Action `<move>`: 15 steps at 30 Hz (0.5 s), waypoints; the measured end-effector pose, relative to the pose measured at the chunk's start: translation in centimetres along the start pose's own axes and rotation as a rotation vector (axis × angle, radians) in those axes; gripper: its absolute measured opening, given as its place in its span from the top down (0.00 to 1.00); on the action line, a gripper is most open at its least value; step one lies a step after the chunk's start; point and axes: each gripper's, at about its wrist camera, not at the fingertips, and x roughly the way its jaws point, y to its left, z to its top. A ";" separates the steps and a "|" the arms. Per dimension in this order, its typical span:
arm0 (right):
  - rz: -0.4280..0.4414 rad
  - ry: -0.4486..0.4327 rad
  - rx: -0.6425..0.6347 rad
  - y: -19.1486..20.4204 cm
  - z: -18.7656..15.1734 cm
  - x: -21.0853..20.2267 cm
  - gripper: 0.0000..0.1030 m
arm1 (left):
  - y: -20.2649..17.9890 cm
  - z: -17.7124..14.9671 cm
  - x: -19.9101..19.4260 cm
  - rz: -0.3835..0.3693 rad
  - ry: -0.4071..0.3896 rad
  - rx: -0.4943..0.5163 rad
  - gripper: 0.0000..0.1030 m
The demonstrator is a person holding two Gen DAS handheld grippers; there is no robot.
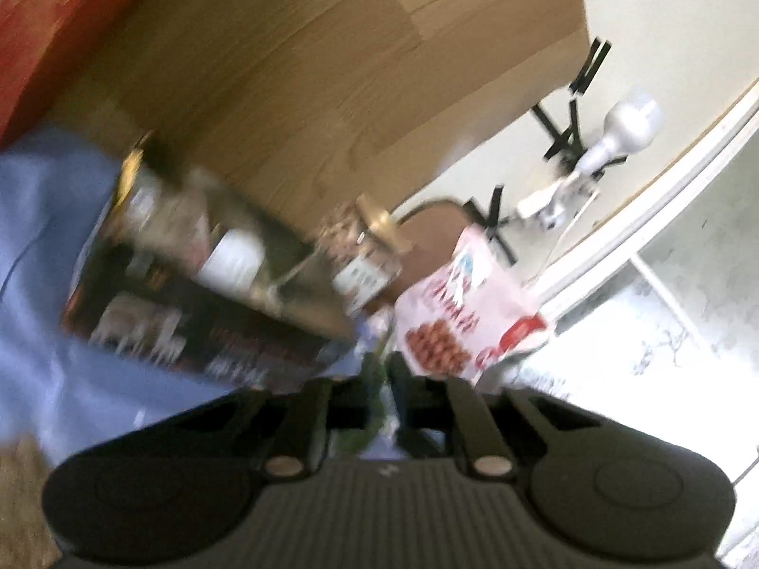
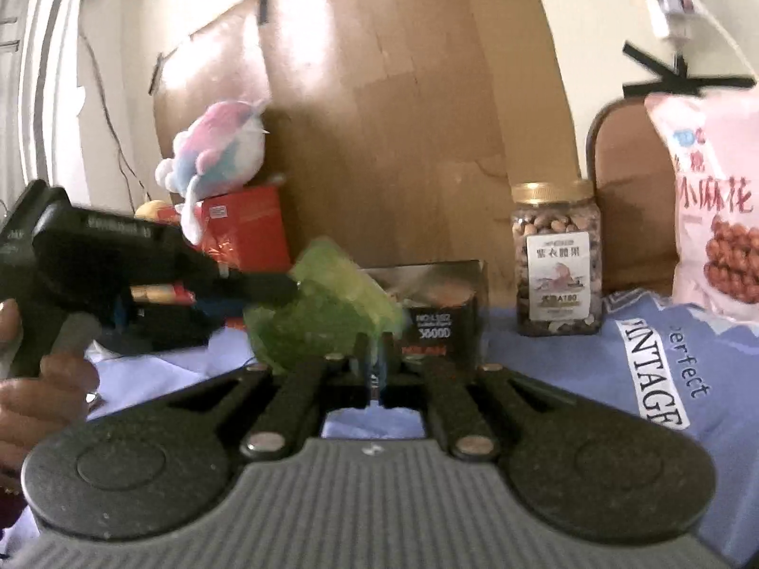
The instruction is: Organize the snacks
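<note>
A green snack bag (image 2: 327, 313) hangs in the air between both grippers. My right gripper (image 2: 377, 355) is shut on its right edge. My left gripper (image 2: 284, 287) reaches in from the left and pinches its left edge; in its own blurred view the left gripper (image 1: 379, 370) is shut on a thin green strip (image 1: 377, 408). Behind stand a black box (image 2: 443, 317), a jar of nuts (image 2: 557, 256) with a gold lid and a pink snack bag (image 2: 716, 218). The left wrist view shows the same box (image 1: 189, 322), jar (image 1: 365, 261) and pink bag (image 1: 455, 317).
A blue cloth (image 2: 664, 379) covers the table. A red box (image 2: 246, 227) with a plush toy (image 2: 218, 147) on top stands at the back left. A cardboard panel (image 2: 403, 95) and a brown chair back (image 2: 626, 189) stand behind the snacks.
</note>
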 end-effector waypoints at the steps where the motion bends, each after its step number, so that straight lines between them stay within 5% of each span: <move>1: 0.004 0.003 0.008 -0.3 0.5 0.5 0.93 | -0.3 1.0 0.6 -0.011 -0.013 0.005 0.97; 8: 0.074 0.083 0.070 -1.7 2.7 3.5 0.91 | -1.1 3.0 2.4 0.070 0.025 0.062 0.95; 12: 0.103 0.254 0.022 -2.2 0.6 3.2 0.55 | -0.6 -0.3 0.7 0.257 0.130 0.110 0.90; 15: 0.190 0.363 0.046 -2.3 -1.2 2.2 0.53 | 0.9 -3.4 -1.2 0.313 0.195 0.067 0.82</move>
